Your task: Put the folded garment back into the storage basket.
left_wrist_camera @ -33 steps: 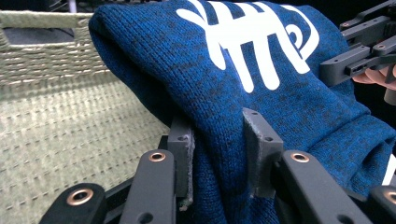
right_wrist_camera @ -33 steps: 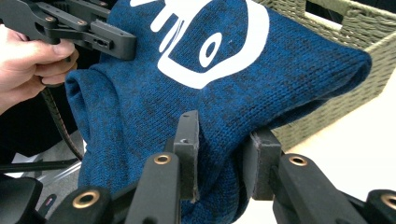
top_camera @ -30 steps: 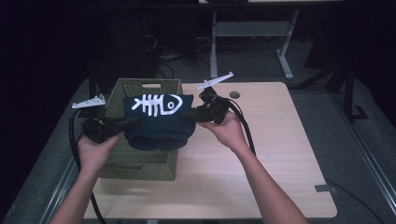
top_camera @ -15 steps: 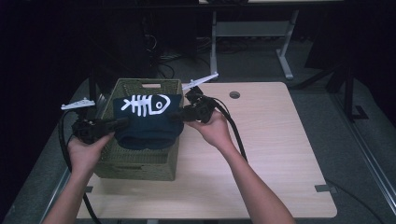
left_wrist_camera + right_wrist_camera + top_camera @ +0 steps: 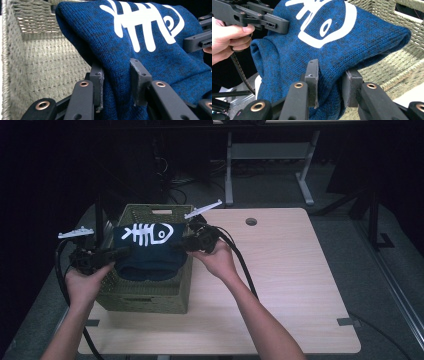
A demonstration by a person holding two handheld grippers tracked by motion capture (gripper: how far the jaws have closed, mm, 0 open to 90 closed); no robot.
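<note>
High view: I hold a blue sweater [image 5: 147,251] with a white fishbone print [image 5: 147,234] stretched between my two tongs, above a woven basket [image 5: 145,292] that sits on the left part of the desk [image 5: 290,285]. My left tongs [image 5: 121,253] pinch the sweater's left edge and my right tongs [image 5: 180,245] pinch its right edge; the lower folds of the sweater hang down inside the basket. My left hand [image 5: 82,282] is over the desk's left edge, my right hand [image 5: 217,260] just beside the basket's right wall. In the left gripper view, the left tongs [image 5: 116,78] are clenched on a fold of the knit, with the basket's woven wall [image 5: 42,62] behind and to the left, and the right tongs [image 5: 197,41] showing at the far edge of the sweater [image 5: 140,45]. In the right gripper view, the right tongs [image 5: 329,82] grip a bunched fold of the sweater [image 5: 332,45], the left tongs [image 5: 274,23] bite its far side beside my left hand [image 5: 227,37], and the basket [image 5: 402,57] lies behind on the right.
</note>
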